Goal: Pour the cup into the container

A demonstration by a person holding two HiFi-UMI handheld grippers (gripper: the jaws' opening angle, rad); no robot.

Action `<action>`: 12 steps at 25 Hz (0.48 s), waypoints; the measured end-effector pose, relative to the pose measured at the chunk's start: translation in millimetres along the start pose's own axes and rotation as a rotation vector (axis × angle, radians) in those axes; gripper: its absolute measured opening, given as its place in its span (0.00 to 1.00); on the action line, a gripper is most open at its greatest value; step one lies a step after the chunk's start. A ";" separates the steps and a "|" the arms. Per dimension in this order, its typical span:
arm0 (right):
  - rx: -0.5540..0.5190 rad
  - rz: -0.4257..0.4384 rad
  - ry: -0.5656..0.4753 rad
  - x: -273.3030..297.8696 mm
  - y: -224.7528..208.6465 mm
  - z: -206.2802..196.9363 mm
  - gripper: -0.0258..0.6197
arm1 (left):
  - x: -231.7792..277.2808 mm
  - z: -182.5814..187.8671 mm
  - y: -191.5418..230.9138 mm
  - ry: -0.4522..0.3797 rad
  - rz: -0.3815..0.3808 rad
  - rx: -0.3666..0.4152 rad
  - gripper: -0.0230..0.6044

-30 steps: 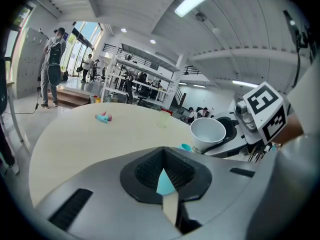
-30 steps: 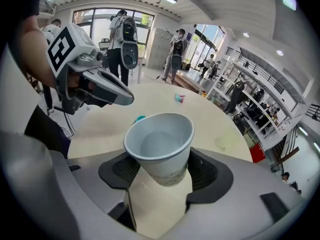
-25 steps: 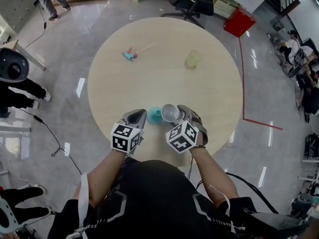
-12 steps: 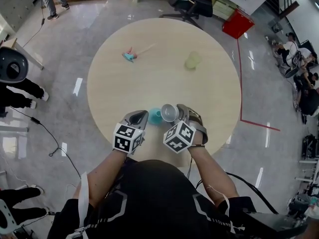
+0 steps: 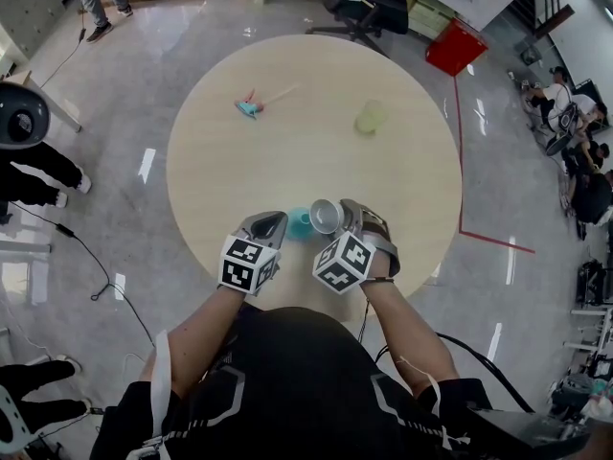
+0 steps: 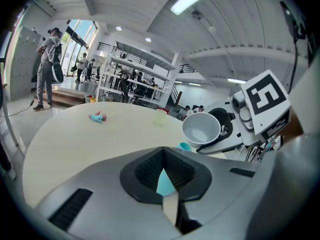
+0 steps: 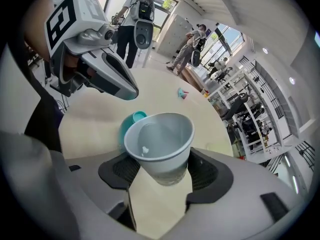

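Pinching tool, right: right gripper (image 7: 160, 179), jaws spread wide and pressed on the sides of the pale cup (image 7: 159, 143).
Cup: tilted, its mouth leaning toward the teal container (image 7: 131, 124), just beside it at lower centre of the head view.
Container: over the near part of the round table (image 5: 316, 142), a teal part of it caught between the nearly closed jaws of the left gripper (image 6: 165, 180).
Far table: pale green cup (image 5: 371, 117) at upper right, small teal and pink item (image 5: 250, 106) at upper left, well apart.
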State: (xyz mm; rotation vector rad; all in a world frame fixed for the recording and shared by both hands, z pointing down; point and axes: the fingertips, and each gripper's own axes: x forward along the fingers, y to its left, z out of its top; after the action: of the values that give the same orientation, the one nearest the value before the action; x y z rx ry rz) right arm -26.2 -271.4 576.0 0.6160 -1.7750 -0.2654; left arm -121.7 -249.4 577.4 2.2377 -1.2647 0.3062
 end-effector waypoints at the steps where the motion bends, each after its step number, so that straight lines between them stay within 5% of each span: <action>1: -0.004 0.000 0.003 0.2 -0.1 0.2 0.51 | 0.2 -0.2 0.1 0.001 0.000 0.000 0.04; 12: -0.055 -0.015 0.026 0.8 -2.4 2.6 0.51 | 4.6 0.5 0.8 -0.003 -0.004 -0.012 0.04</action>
State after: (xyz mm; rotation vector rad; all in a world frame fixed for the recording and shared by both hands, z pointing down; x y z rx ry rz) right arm -28.2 -274.3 574.8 0.5916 -1.7333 -0.3139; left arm -120.0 -253.3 579.3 2.2310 -1.2610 0.2931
